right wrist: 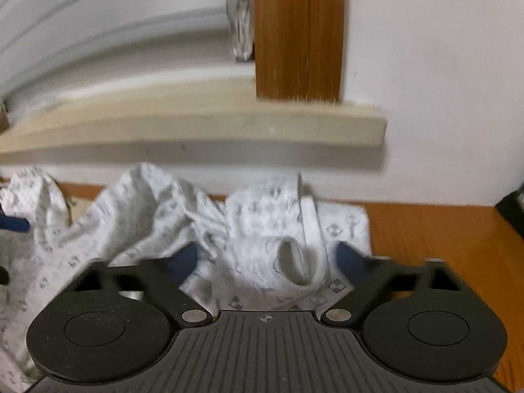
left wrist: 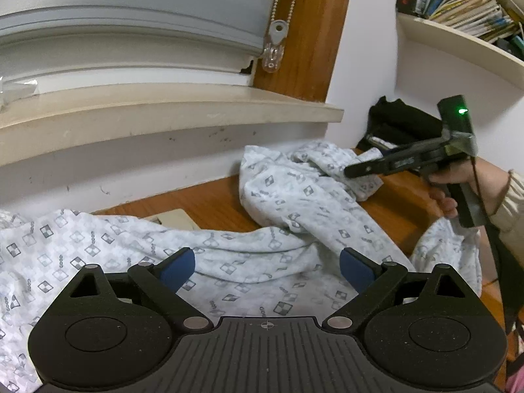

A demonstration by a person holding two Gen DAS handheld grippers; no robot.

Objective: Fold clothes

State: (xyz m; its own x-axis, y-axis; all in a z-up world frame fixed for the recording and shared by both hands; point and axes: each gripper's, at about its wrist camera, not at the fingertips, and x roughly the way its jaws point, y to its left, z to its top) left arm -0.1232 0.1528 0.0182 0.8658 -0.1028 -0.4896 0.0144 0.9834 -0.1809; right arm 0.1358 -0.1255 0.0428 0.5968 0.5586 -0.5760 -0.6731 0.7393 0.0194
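the patterned white garment (left wrist: 288, 196) sprawls crumpled across the wooden desk (left wrist: 216, 203), lower left to centre right. left gripper (left wrist: 267, 267) gapes wide over it. only this view shows shelf books (left wrist: 471, 9) upper right; the right gripper (right wrist: 267, 258), wide too, sees blurred folds.

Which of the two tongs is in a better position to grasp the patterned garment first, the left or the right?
Probably the right tongs: they are open with a raised loop of the patterned garment standing between the fingers. The left tongs are also open, but over a flatter, spread part of the cloth, which is harder to pinch.
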